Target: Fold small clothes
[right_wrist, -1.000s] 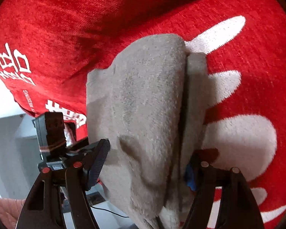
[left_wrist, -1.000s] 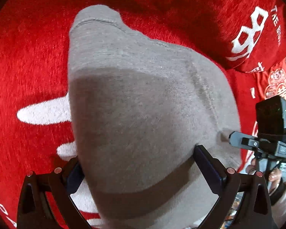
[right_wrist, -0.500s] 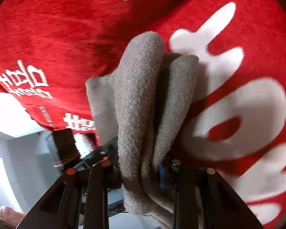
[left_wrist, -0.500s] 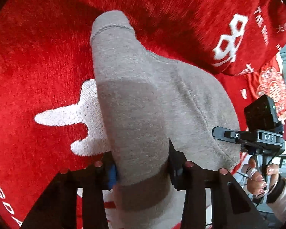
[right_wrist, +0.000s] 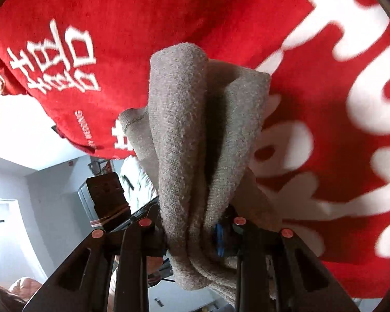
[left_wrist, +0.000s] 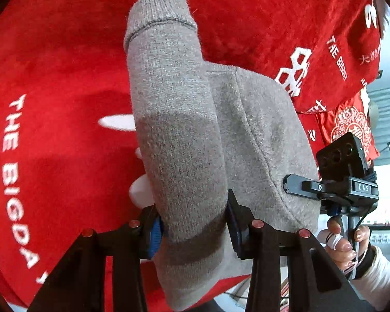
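The left gripper (left_wrist: 192,223) has just been closing and now pinches a gray knit sweater (left_wrist: 195,135) between its blue-padded fingers (left_wrist: 155,232); the cloth bunches between the jaws, and a sleeve with a ribbed cuff (left_wrist: 158,13) runs away from the gripper, over the red blanket (left_wrist: 52,65) with its white lettering. To the right in that view the right gripper (left_wrist: 293,184) sits at the sweater's far edge, held by a person's hand (left_wrist: 343,241). From its own camera, the right gripper (right_wrist: 195,236) has also just been closing, and it clamps a thick gathered fold of the same sweater (right_wrist: 192,130), which sticks out forward of the jaws above the blanket (right_wrist: 143,13).

The step looks like lifting the garment by two points to carry one edge over. To do it well, I would keep both grips firm and level with each other, hold the cloth lightly taut between them so it does not sag or twist, and lay the fold down squarely.
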The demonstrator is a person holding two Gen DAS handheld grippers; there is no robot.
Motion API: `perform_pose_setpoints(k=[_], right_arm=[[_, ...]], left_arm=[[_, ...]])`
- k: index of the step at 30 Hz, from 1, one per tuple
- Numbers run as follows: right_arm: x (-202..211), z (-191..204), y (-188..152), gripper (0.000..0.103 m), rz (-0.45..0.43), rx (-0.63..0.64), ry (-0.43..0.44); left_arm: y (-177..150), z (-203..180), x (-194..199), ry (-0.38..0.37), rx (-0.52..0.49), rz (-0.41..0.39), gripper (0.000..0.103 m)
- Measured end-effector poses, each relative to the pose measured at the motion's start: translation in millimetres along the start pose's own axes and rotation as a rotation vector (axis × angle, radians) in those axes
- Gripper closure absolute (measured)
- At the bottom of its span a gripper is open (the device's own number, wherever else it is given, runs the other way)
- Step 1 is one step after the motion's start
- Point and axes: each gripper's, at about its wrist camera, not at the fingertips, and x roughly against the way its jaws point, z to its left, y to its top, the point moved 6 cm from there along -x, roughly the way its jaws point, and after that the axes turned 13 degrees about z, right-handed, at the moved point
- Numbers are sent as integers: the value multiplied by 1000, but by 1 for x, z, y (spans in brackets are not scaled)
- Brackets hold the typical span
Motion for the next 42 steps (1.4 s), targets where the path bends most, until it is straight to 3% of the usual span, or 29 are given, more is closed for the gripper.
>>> perform_pose_setpoints(k=[7, 11, 14, 17, 21, 24, 25, 27, 34, 39, 42], right_arm=[[-62, -3, -6, 74, 61, -31, -15], [-83, -13, 6, 75, 67, -43, -130], [-77, -10, 12, 75, 37, -12, -210], [-64, -8, 15, 77, 17, 56, -422], [-64, -16, 19, 77, 33, 150, -709], [-64, -30, 20, 77, 23, 181, -837], [-63, -34, 19, 77, 13, 181, -845], [-61, -37, 18, 77, -16, 166, -852], [-42, -39, 1, 77, -74, 81, -839], [-25, -37, -15, 77, -92, 50, -878], [-21, -30, -30, 77, -100, 38, -844]], left_arm=[[-45, 59, 35, 49, 43, 6, 60], [-55, 100, 28, 95, 90, 14, 59], [-55, 124, 16, 135, 127, 20, 59], [-53, 131, 19, 124, 143, -7, 59], [-59, 138, 23, 164, 143, -30, 58], [-60, 145, 22, 226, 142, -45, 55], [-58, 145, 20, 253, 141, -50, 41], [-56, 151, 19, 303, 145, -64, 31], [-49, 153, 19, 365, 167, -71, 26], [-62, 152, 36, 448, 180, -87, 26], [-70, 151, 42, 462, 216, -95, 26]])
